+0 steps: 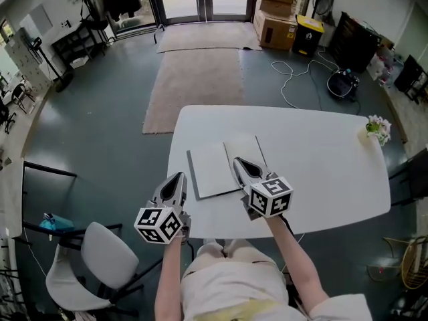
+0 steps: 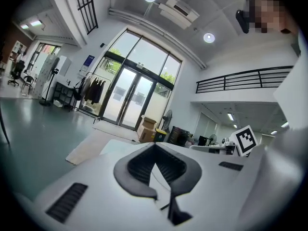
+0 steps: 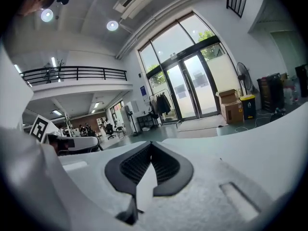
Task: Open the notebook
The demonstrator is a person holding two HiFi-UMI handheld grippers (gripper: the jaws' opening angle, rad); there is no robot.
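Note:
The notebook [image 1: 215, 171] lies open on the white table [image 1: 321, 159], showing two blank pages side by side. My right gripper [image 1: 237, 160] hangs over the near edge of the right-hand page, jaws shut with nothing gripped. My left gripper [image 1: 180, 176] is just left of the notebook at the table's near-left edge, its jaws closed to a point and empty. In the left gripper view the left gripper [image 2: 154, 146] points nearly level toward the glass doors, dark pads meeting at the tip. The right gripper view shows the right gripper [image 3: 151, 145] the same way.
A small pot of flowers [image 1: 378, 128] stands at the table's far right corner. A grey chair [image 1: 100, 259] sits at the near left, beside a black frame [image 1: 40, 199]. On the floor beyond the table lie a rug [image 1: 194, 79], cables [image 1: 301, 79] and cardboard boxes [image 1: 274, 15].

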